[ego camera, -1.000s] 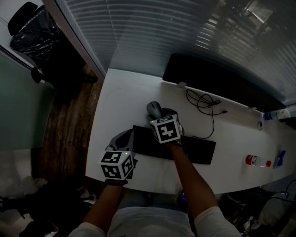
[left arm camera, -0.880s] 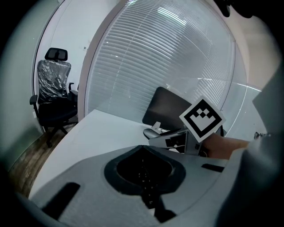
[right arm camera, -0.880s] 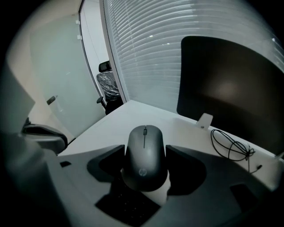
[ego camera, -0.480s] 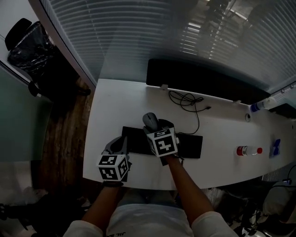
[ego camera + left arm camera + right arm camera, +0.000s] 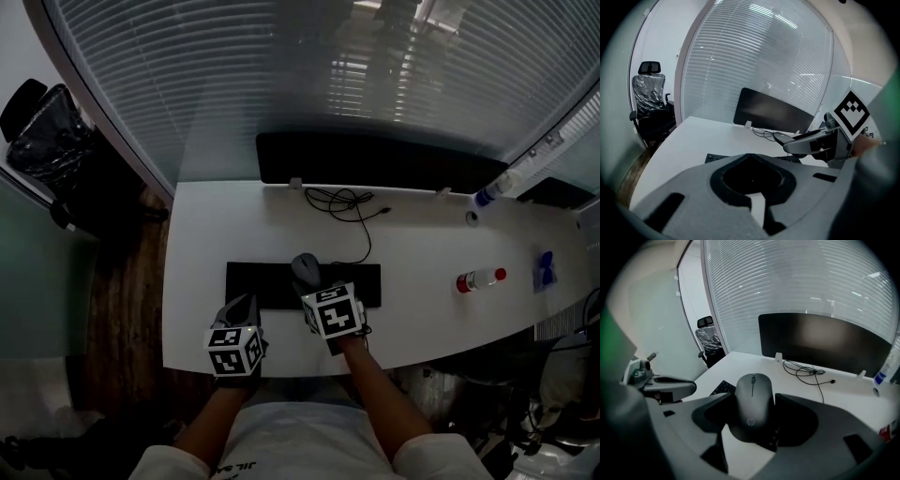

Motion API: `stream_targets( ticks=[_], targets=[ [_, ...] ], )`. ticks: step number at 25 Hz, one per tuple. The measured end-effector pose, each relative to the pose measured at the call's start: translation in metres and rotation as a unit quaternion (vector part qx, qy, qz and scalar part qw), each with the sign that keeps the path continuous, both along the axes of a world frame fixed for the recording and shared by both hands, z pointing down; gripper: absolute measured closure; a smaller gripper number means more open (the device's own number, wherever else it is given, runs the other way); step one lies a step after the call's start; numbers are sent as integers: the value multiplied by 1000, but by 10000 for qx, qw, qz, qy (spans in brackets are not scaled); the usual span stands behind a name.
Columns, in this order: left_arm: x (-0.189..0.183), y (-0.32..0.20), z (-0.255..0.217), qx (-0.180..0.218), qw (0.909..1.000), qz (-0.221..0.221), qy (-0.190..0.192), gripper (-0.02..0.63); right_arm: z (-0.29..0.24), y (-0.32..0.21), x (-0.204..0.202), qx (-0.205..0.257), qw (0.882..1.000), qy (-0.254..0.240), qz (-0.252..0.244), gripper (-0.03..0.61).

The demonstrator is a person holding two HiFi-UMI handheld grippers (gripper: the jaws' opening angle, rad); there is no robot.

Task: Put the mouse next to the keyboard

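Observation:
A grey mouse (image 5: 305, 269) hangs over the middle of the black keyboard (image 5: 258, 286), which lies on the white desk (image 5: 206, 234). My right gripper (image 5: 307, 279) is shut on the mouse. In the right gripper view the mouse (image 5: 753, 404) sits between the two jaws, clear of the keyboard (image 5: 723, 387) below it. My left gripper (image 5: 242, 311) hovers at the keyboard's near left corner. Its jaws (image 5: 750, 157) meet with nothing between them. The left gripper view also shows the right gripper (image 5: 813, 140) carrying the mouse (image 5: 783, 137).
A dark monitor (image 5: 375, 161) stands along the desk's far edge, with a loose black cable (image 5: 342, 202) in front of it. A red-capped bottle (image 5: 478, 279) and a blue item (image 5: 546, 267) lie to the right. An office chair (image 5: 42, 131) stands on the floor to the left.
My right gripper has drawn back toward me with the mouse, from beyond the keyboard's far edge to above its middle. The left gripper has also pulled back, toward the desk's near edge.

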State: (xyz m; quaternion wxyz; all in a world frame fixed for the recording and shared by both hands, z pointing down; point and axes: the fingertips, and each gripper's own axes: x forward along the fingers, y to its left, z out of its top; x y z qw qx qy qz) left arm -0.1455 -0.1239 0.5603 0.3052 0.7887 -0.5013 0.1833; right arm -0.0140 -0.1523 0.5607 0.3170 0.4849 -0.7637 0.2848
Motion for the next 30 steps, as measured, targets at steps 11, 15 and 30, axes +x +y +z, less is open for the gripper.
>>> stream_targets(
  ticks=[11,15,30],
  targets=[
    [76,35,-11,136,9967,801,-29,612,-1,53,76,35,9977,50,668,285],
    [102,45,-9,126,9941,1075,-11,612,4,72,113,-1,9944,65,1056,285],
    [173,58,-7,95,9882,1526,96,612,31,128,224,-196,9775,270,2082,285]
  ],
)
